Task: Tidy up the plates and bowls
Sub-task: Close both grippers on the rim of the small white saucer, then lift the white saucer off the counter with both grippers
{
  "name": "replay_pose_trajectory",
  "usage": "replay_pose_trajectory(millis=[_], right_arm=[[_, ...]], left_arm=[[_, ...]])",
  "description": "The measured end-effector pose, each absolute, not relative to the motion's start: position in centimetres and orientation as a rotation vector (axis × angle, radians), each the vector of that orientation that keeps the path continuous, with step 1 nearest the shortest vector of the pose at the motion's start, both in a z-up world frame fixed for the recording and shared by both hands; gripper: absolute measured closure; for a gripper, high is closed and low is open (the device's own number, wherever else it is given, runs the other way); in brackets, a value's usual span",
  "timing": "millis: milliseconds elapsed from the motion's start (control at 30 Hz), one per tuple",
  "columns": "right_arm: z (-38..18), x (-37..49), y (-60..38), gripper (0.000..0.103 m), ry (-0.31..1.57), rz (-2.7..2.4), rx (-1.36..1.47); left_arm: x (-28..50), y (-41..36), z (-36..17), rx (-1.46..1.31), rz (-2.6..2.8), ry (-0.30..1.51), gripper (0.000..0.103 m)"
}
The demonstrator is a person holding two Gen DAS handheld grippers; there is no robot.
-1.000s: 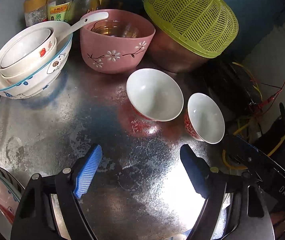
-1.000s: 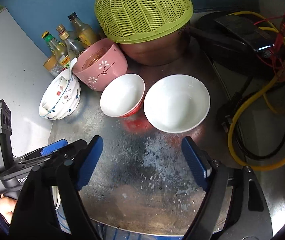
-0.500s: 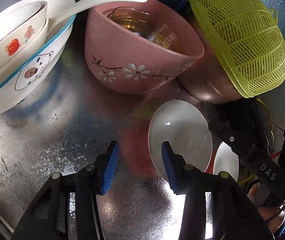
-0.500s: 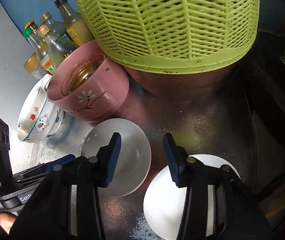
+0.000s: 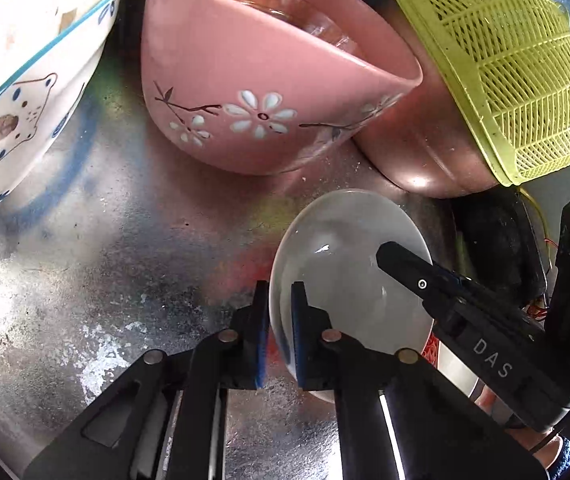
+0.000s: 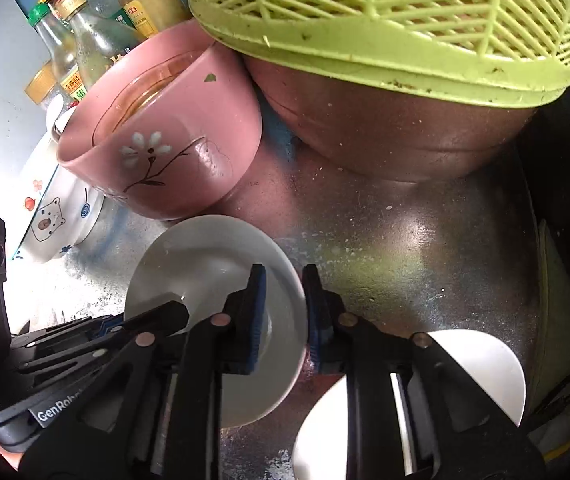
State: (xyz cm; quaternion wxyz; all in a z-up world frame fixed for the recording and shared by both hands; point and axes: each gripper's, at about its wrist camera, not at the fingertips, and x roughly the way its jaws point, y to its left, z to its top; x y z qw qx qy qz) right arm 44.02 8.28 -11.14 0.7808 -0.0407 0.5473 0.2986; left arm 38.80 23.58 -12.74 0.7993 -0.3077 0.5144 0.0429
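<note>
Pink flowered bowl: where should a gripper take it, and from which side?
Probably the near rim of the pink bowl, from above, one finger inside, one outside. Its body looks too wide to span, the bear bowl and brown bowl crowd its sides, and the glass dish inside seems to leave room at the front.

Black plastic left tool (image 5: pixel 277 322) with blue ribbed pads, silver rivets at its linkage pivots, right tool (image 6: pixel 283 316) alike, white "DAS" lettering along its side
</note>
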Motion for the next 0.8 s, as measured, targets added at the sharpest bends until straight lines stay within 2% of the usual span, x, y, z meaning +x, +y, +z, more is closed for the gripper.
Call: replay_pose_trajectory(millis=[133,800], right_arm=[[-11.1,42.7,8.0,0.09,1.18,0.666,-0.087],[-7.1,31.3,7.3,0.09,1.175,0.755,0.029]], left_arm=[[37.3,24.1,-12.5,-0.663,0.104,1.113,0.095],[25.1,25.2,-5.9,-0.57,0.165,1.077,0.095]])
